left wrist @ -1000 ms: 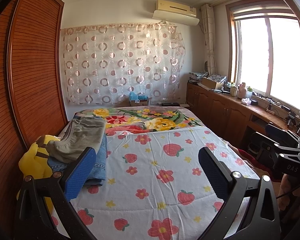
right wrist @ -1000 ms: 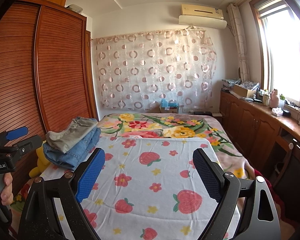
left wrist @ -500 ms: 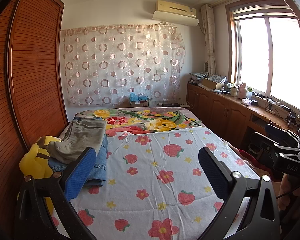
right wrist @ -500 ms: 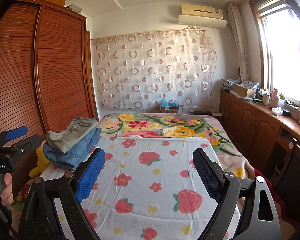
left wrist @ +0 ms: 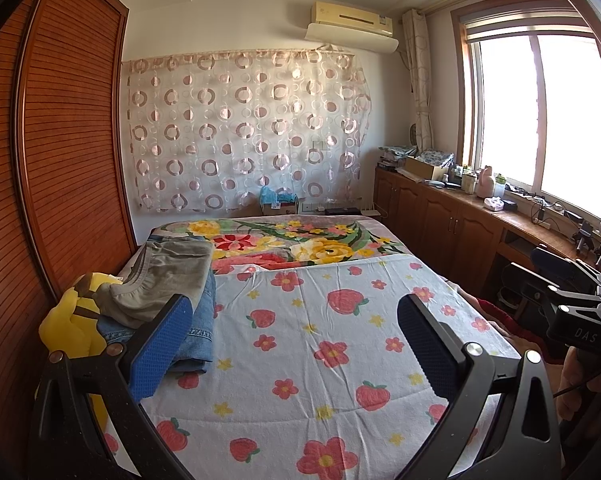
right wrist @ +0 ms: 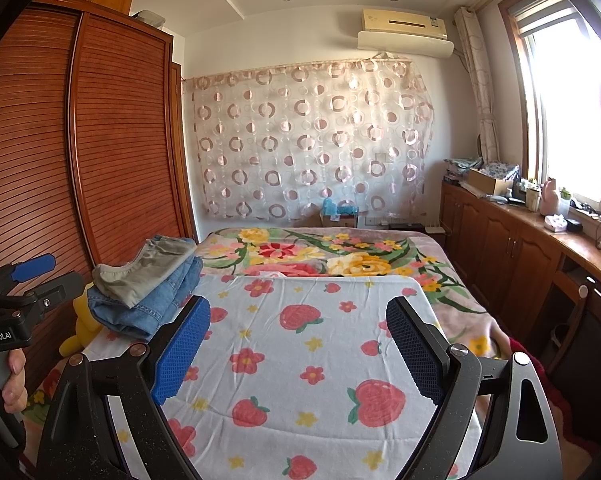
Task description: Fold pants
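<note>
Left gripper jaws spread wide, nothing between them. Right gripper jaws likewise wide apart and empty. Both hover over the strawberry sheet on the bed. 2 folded pants stacked at the bed's left edge: grey pants on top of denim pants, beside a yellow plush toy and wooden wardrobe.

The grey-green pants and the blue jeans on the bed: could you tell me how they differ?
The grey-green pants lie on top; the blue jeans lie beneath, on the strawberry sheet. The pants are plain with a pale waistband; the jeans are denim with visible seams. Both are folded in one stack, untouched by either open gripper.
</note>
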`<act>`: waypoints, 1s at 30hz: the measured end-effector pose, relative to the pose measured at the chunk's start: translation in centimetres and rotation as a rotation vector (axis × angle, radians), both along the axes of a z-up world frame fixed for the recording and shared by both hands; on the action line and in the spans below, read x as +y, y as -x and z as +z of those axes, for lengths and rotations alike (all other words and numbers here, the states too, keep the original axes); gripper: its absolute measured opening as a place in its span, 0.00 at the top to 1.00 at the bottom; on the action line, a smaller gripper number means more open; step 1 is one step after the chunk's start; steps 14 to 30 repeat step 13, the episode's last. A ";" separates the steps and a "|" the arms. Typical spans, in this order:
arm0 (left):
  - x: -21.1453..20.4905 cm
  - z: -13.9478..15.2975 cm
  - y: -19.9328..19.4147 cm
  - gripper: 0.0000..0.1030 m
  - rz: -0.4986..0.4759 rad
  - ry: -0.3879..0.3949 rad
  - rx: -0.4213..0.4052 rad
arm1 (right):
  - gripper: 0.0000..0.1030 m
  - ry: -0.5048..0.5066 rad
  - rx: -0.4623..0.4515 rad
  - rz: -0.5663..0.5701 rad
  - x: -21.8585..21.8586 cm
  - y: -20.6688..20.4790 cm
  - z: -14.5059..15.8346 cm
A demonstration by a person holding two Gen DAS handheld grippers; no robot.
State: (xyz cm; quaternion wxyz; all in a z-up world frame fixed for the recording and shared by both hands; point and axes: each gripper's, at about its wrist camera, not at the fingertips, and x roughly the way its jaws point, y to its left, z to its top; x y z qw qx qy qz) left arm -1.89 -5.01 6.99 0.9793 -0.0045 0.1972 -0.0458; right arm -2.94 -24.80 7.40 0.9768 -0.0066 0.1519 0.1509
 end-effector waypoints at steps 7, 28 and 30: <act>0.1 -0.1 0.0 0.00 0.000 0.000 -0.001 | 0.12 0.000 0.000 -0.001 0.0 0.0 0.0; 0.0 -0.1 0.0 0.00 0.001 -0.001 -0.001 | 0.12 0.000 -0.001 0.000 0.0 0.0 0.0; 0.0 -0.1 0.0 0.00 0.001 -0.001 -0.001 | 0.12 0.000 -0.001 0.000 0.0 0.0 0.0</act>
